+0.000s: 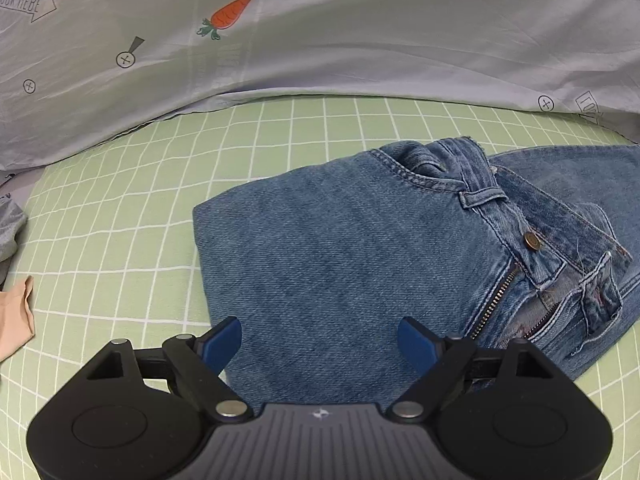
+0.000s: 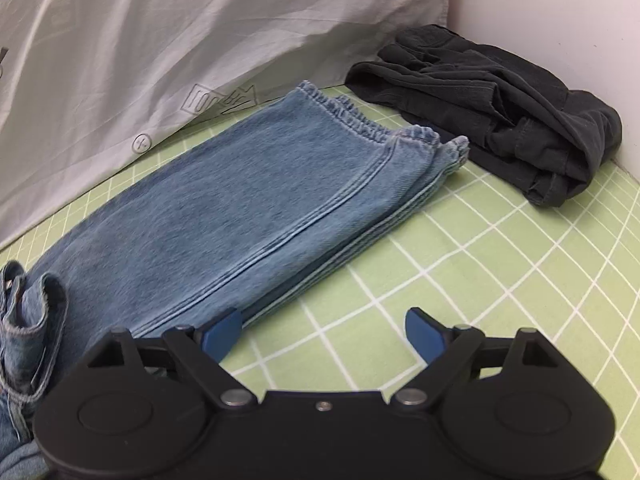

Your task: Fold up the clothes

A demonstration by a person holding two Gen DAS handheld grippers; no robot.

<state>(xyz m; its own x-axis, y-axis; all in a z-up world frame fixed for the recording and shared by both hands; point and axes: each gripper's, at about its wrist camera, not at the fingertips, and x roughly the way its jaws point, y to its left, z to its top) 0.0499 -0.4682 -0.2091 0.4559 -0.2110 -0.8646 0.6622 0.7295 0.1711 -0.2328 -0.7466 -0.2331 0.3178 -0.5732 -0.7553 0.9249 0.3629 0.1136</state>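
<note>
Hovering spread and empty, the left claw [image 1: 320, 340] hangs over the jeans [image 1: 340, 264] at the hip; the right claw [image 2: 324, 336], also spread, sits just beside the stacked legs [image 2: 248, 200]. Jeans lie halved lengthwise, one leg atop the other, so a crosswise fold looks due: each claw would need to pinch both layers. Underneath is a green checked sheet [image 2: 480, 280], a grey quilt [image 1: 360, 40] behind, dark clothes [image 2: 500, 112] by the wall [image 2: 560, 12].
</note>
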